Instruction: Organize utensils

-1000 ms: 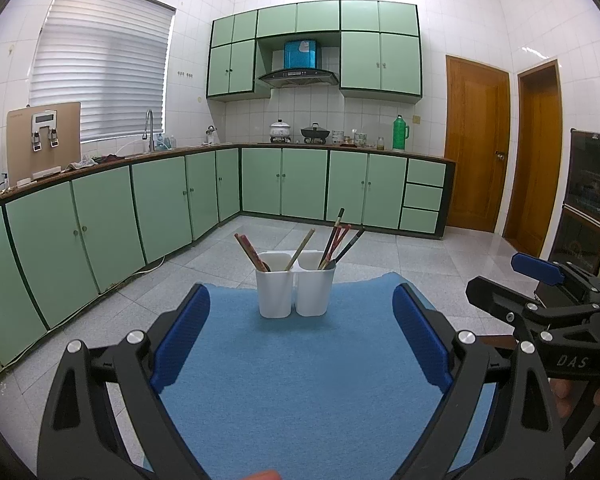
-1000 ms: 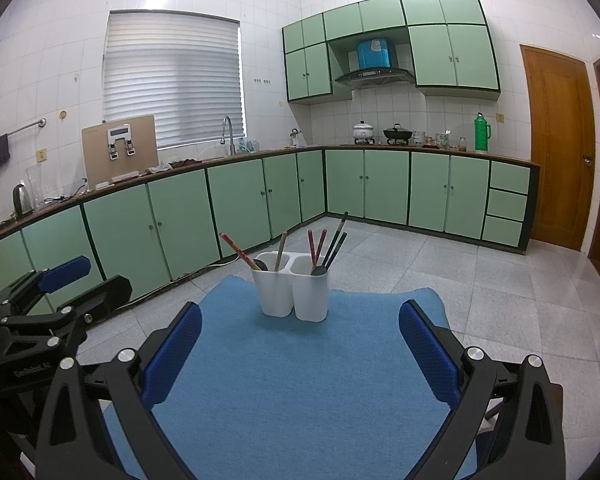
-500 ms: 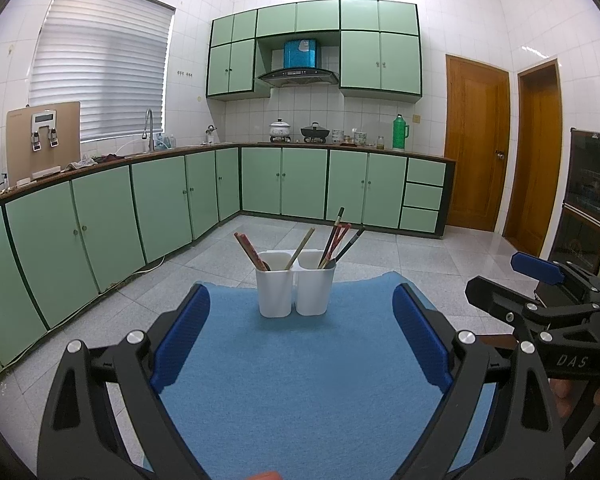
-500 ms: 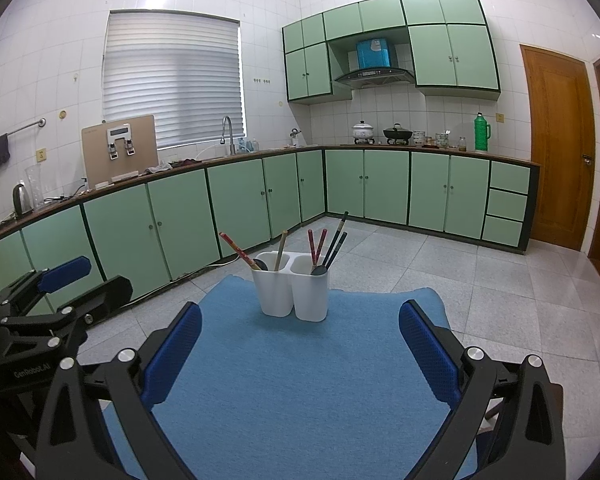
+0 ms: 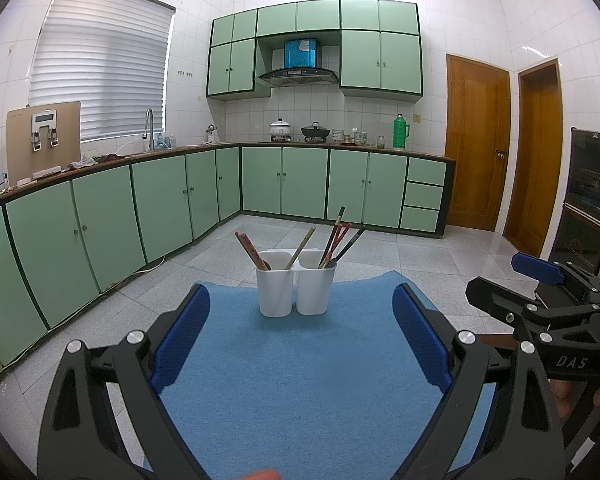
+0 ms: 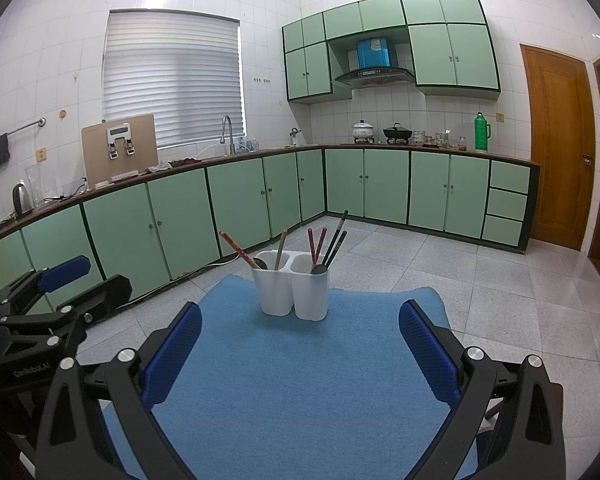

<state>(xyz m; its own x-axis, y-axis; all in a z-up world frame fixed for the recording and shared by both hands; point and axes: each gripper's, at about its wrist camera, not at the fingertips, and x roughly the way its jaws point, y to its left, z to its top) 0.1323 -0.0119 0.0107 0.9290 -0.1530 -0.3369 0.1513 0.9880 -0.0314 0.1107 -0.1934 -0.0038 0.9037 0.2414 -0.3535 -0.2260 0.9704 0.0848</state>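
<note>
right claw marked "DAS", left claw ("GenRobot.AI")

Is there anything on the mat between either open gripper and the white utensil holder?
Nothing visible does. Only bare blue mat lies between the right gripper and the white utensil holder, and likewise between the left gripper and the holder. Both grippers are open and empty.

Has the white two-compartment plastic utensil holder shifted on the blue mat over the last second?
No. The white two-compartment utensil holder sits at the same spot near the far edge of the blue mat in both views.
</note>
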